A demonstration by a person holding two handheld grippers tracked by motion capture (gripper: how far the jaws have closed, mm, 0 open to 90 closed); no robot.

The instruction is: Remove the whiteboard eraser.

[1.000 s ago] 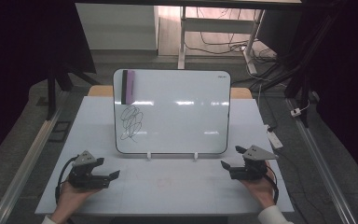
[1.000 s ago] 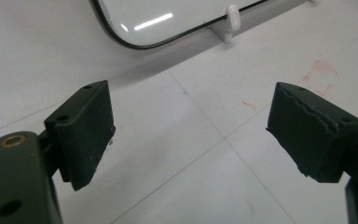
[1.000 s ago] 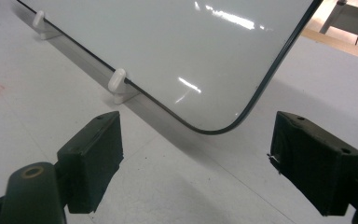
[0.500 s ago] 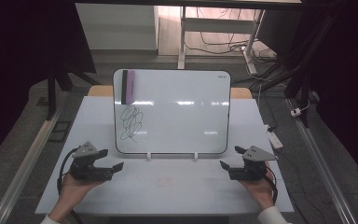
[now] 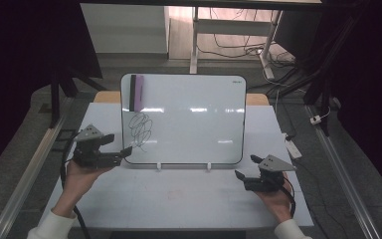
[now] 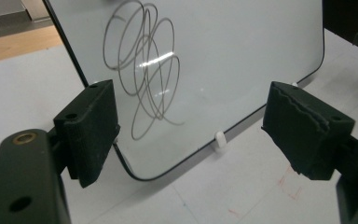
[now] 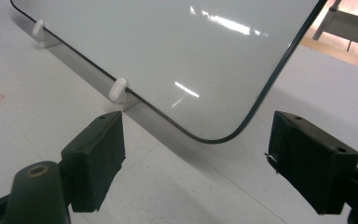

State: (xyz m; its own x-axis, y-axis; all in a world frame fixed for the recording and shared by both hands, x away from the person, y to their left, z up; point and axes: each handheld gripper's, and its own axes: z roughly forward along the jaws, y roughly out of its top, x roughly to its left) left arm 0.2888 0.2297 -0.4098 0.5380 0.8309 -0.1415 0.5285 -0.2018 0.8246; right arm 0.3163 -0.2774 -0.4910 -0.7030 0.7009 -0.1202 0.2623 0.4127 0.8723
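A whiteboard (image 5: 194, 119) stands upright on small white pegs (image 6: 219, 140) in the middle of the table. A dark scribble (image 5: 142, 128) marks its lower left, and a purple and black eraser (image 5: 137, 93) sticks to its upper left corner. My left gripper (image 5: 117, 146) is open at the board's lower left corner. In the left gripper view the scribble (image 6: 147, 74) lies between the spread jaws of the left gripper (image 6: 191, 135). My right gripper (image 5: 246, 168) rests open on the table, in front of the board's lower right corner (image 7: 214, 137). Neither gripper holds anything.
The white table top (image 5: 189, 199) carries faint red marks (image 5: 171, 191) in front of the board. A small white object (image 5: 292, 148) lies at the table's right edge. Metal rails run along both sides, and cables lie on the floor behind.
My left gripper has moved forward and slightly right, up to the board's lower left corner. The right gripper has stayed in place.
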